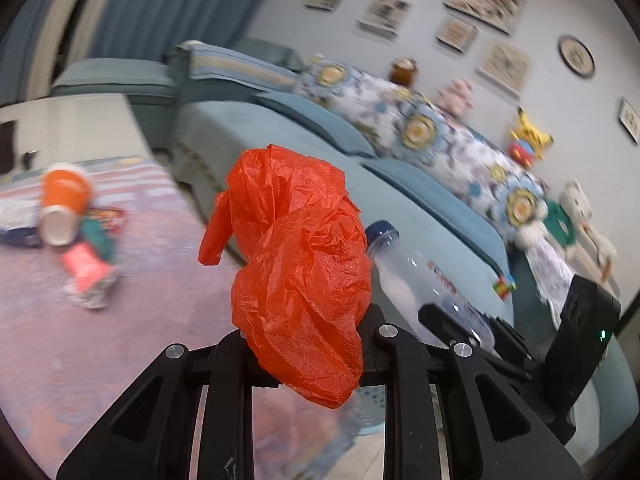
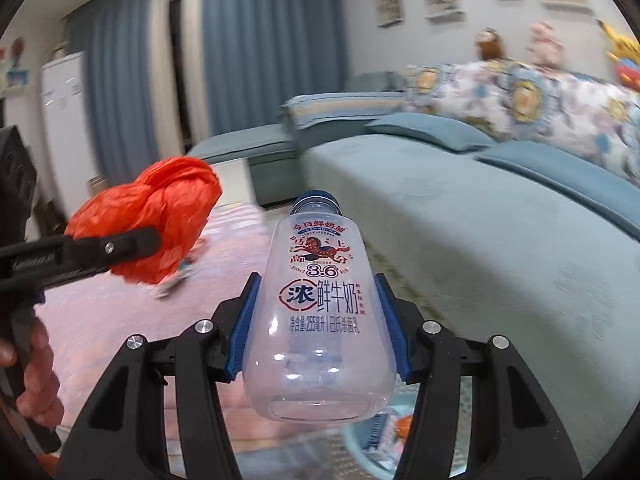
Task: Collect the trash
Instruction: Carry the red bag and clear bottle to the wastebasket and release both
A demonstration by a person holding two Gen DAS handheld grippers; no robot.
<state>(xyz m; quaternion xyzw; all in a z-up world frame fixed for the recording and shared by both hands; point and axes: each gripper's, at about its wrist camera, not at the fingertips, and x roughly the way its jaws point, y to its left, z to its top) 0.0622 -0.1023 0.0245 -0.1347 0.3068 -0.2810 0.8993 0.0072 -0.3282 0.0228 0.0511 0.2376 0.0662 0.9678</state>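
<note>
Floor trash: an orange paper cup lies tipped on the pink striped rug among blurred wrappers, left of the bag in the left wrist view.
Left claw: jaws narrow, clamped on a crumpled red plastic bag, held in the air.
Hand: grips the left claw's handle, at the left edge of the right wrist view.
Milk bottle: clear, empty, blue cap pointing away, just right of the bag.
Label: a red horse, "3.6", "浓 鲜牛奶"; smaller print is too fine to read reliably.
Right claw: jaws about half open, blue pads pressing both bottle sides.
Sofa: teal, with floral cushions, right of the bottle.
</note>
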